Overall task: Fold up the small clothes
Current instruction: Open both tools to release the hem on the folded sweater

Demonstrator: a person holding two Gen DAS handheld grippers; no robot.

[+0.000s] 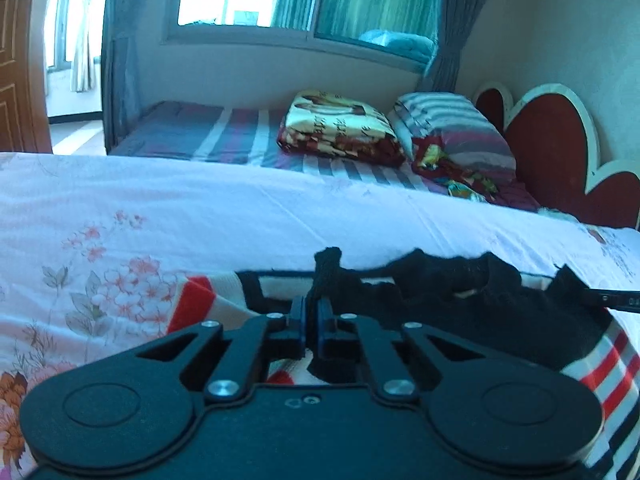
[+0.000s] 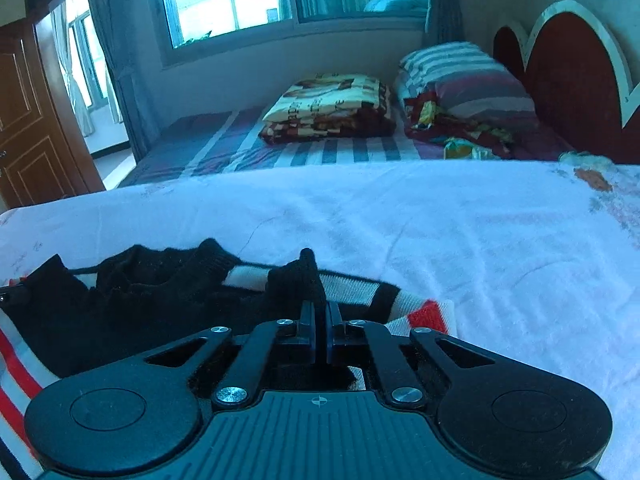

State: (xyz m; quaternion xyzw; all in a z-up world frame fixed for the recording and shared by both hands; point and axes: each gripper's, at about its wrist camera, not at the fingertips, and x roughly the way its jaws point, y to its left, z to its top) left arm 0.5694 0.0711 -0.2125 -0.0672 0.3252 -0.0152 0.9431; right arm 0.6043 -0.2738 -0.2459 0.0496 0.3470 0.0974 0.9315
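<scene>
Lying across the near edge of the floral sheet (image 1: pixel 160 208), the small sweater (image 1: pixel 460 312) has a black upper part and red, white and black stripes below. In the left wrist view, the left gripper (image 1: pixel 314 308) is clamped tight on a pinch of the sweater's black knit, which pokes up between the closed fingers on the sheet's near side. The tip of the other gripper shows at the sweater's far right edge. Beyond the sheet lie a folded patterned blanket (image 1: pixel 340 128) and a striped pillow (image 1: pixel 452 128), close beside each other.

In the right wrist view, the right gripper (image 2: pixel 318 320) is likewise pinched closed on a tuft of the black knit, the sweater (image 2: pixel 120 304) spreading to its left over the sheet (image 2: pixel 440 232). Past the sheet's far edge sit the blanket (image 2: pixel 332 104) and pillow (image 2: pixel 460 80).
</scene>
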